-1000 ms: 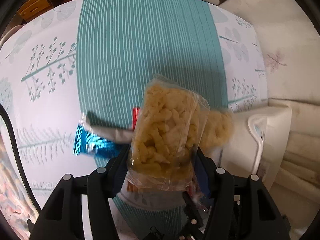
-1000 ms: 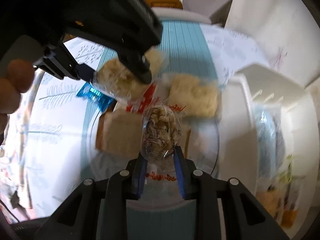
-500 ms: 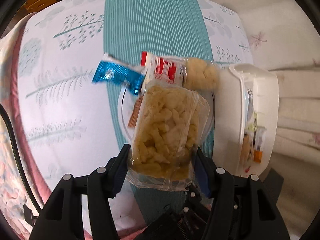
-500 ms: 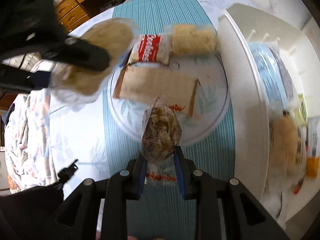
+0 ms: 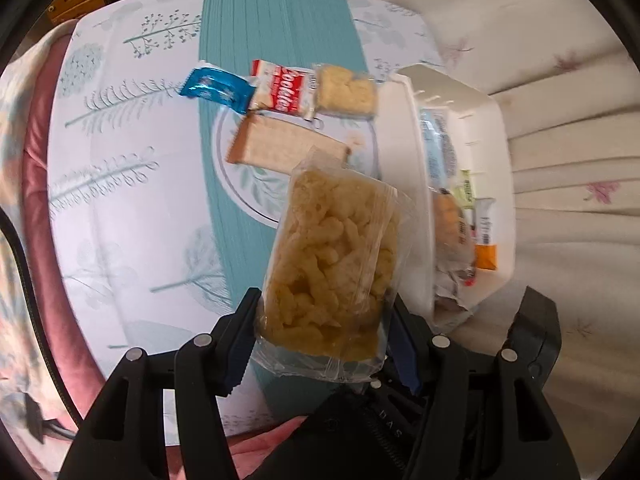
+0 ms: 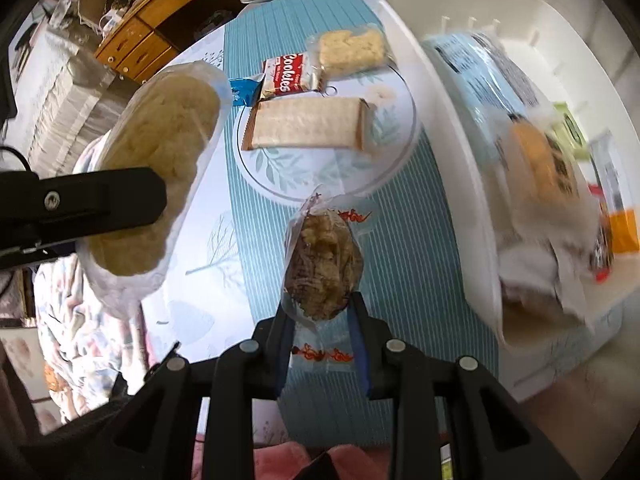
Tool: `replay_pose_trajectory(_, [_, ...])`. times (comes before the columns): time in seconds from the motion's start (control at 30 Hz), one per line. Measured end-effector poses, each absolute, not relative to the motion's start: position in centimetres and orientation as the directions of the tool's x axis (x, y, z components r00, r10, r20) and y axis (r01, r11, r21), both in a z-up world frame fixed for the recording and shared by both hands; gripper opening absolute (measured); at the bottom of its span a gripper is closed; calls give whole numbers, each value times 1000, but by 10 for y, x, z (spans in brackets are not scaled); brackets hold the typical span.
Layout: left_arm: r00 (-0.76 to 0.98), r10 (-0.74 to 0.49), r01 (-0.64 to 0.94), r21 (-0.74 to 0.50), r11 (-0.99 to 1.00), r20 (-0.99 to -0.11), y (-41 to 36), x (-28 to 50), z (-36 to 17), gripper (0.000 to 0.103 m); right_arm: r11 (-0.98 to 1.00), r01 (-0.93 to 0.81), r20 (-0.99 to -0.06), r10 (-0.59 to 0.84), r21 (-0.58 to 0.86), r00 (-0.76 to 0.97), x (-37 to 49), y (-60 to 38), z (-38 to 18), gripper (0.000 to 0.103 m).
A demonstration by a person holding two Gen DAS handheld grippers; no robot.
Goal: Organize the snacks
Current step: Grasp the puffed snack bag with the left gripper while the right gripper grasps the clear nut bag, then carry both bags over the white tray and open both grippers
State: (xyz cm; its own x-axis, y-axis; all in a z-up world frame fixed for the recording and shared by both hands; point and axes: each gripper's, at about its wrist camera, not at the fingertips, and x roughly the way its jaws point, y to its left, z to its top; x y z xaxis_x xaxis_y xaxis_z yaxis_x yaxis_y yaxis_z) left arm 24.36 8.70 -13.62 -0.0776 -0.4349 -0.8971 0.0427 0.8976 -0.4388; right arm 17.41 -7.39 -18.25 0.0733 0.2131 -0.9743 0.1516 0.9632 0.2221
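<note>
- Left wrist view: your left gripper (image 5: 324,340) is pinching the puff bag (image 5: 332,256) by its base, held above the table beside the white bin (image 5: 404,184) — carry it fully over the rim before letting go.
- Right gripper (image 6: 322,320) is squeezing the brown snack bag (image 6: 322,264) tight; it's hanging over the striped runner (image 6: 400,264), w/ the bin to its right.
- Plate (image 6: 396,160) is holding more pkts — keep both bags clear of them.

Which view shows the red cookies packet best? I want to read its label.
The right wrist view: the cookies packet lies unobstructed at the plate's far edge, its lettering crisp. The left wrist view also shows it whole, but smaller and softer.
</note>
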Motion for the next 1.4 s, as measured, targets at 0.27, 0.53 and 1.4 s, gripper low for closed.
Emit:
replay_pose_trajectory(0.27, [2,-511,63,-510,858,-859,78,206,-121,58,949,175,-963,244,261,113,153,-90,-158,26])
replay_pose_trajectory(0.53, [110,-579,138,-564,814,-808,59,176,-95,58,929,208,-947,273,305,168,140,-117,-135,26])
replay_pose_trajectory(1.4, [339,-586,92,-594,799,-736,-77,195,-63,58,948,131,-940,254,289,229,161,-281,-81,27])
